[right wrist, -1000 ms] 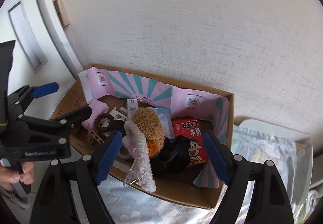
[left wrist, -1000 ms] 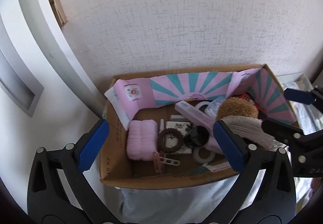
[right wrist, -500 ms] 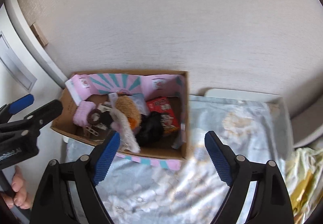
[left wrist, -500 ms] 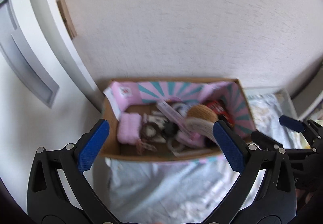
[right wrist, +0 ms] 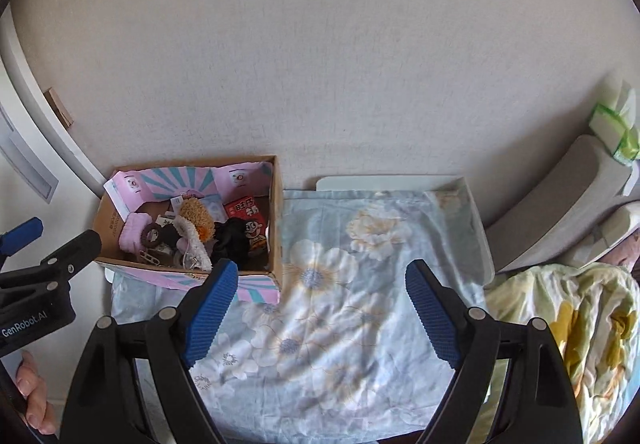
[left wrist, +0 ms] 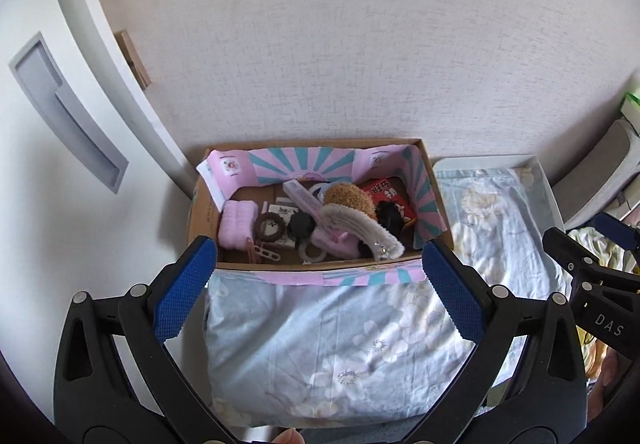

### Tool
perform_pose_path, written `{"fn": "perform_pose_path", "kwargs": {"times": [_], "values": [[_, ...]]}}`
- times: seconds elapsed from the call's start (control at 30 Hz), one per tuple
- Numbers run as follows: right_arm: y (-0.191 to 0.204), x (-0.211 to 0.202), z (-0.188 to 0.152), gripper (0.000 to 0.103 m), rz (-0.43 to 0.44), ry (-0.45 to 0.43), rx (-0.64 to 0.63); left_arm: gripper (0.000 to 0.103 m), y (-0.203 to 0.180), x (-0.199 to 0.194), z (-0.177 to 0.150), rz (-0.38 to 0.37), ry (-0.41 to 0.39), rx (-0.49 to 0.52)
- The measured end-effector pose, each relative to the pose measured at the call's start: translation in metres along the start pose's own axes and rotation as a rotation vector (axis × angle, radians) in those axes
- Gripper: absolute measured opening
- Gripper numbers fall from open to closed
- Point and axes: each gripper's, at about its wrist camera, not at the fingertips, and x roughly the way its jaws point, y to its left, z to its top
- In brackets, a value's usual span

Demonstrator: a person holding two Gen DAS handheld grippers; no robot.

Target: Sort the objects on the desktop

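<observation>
Distance has grown since we last looked: both blue-padded black tongs, left and right, spread and empty, now hang farther above the crammed brown cardboard box on the floral-clothed desk.

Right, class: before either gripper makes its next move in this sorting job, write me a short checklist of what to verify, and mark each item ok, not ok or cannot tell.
1. Left gripper jaws open and holding nothing: ok.
2. Right gripper jaws open and holding nothing: ok.
3. Cardboard box upright and open at the top: ok.
4. Items inside easy to single out: not ok; the fluffy white clip lies across the brown puff and other items.
5. Flowered cloth beside the box free for setting things down: ok.
6. Where each item is meant to go: cannot tell; no sorting trays show.
</observation>
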Motion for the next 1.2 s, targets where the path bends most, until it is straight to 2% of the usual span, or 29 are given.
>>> {"fn": "perform_pose_path", "kwargs": {"times": [0.2,0.43,0.77,1.2], "values": [[-0.003,-0.022,0.002,0.084,0.014,-0.024,-0.027,0.102,-0.008,-0.022,-0.001,-0.017,-0.023,-0.018],[-0.006,-0.036,0.004,0.084,0.025,-0.062,-0.018,0.102,-0.012,-0.036,-0.005,-0.001,-0.052,-0.006],[-0.001,-0.043,0.009,0.084,0.033,-0.091,-0.065,0.102,-0.011,-0.045,-0.004,0.012,-0.071,-0.016],[-0.004,-0.043,0.01,0.084,0.039,-0.114,-0.042,0.102,-0.017,-0.046,0.0,0.004,-0.081,-0.004]]}}
